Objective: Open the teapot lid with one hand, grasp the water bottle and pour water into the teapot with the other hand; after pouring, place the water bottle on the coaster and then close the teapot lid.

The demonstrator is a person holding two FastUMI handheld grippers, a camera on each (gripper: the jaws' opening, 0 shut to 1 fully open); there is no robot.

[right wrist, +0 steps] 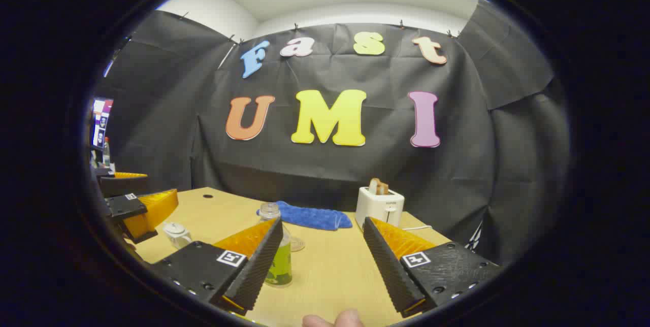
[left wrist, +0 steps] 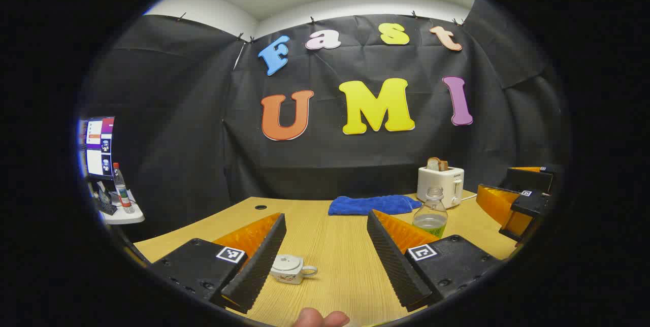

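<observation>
- There was one teapot (left wrist: 287, 268) with its lid on, one water bottle (left wrist: 430, 214), one toaster (left wrist: 441, 184) and one blue cloth (left wrist: 373, 204), all on the table (left wrist: 335, 246).
- The left gripper (left wrist: 325, 253) was wide open, holding nothing; the teapot stood just beside its left finger.
- The right gripper (right wrist: 322, 261) was wide open too, empty; the bottle stood behind its left finger.

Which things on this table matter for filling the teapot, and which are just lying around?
For the job: teapot, lid on; water bottle, uncapped; coaster behind the bottle.
Lying about: toaster with bread; blue cloth.
</observation>
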